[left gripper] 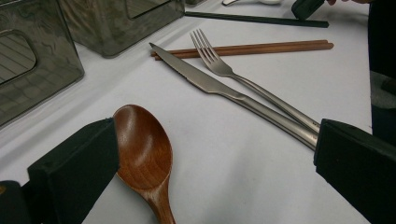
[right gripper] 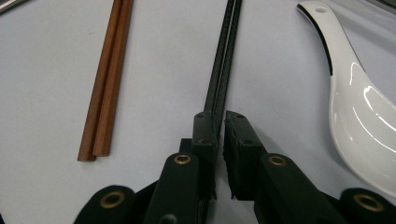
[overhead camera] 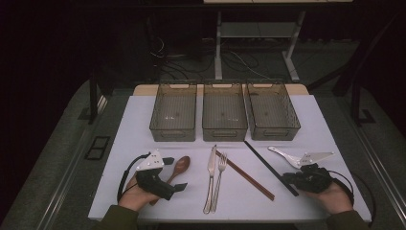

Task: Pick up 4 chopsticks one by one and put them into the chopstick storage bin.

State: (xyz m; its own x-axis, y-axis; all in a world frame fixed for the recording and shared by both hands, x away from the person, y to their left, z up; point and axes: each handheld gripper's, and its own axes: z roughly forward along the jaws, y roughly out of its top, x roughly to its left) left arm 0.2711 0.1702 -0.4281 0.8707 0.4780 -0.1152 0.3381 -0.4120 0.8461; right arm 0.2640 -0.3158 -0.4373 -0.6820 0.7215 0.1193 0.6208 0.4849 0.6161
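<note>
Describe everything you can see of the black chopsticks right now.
The black chopsticks are a thin, dark, matte pair lying side by side, flat on the white table. In the high view they run diagonally from near the middle bin toward the person's right hand. The right gripper is shut on their near end, jaws pinching the pair together. They lie apart from the brown chopsticks and the white spoon.

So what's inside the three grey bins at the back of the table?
The three grey bins look empty in the high view: bare ribbed bottoms show, with small glints. Their near walls hide a strip of each floor.
</note>
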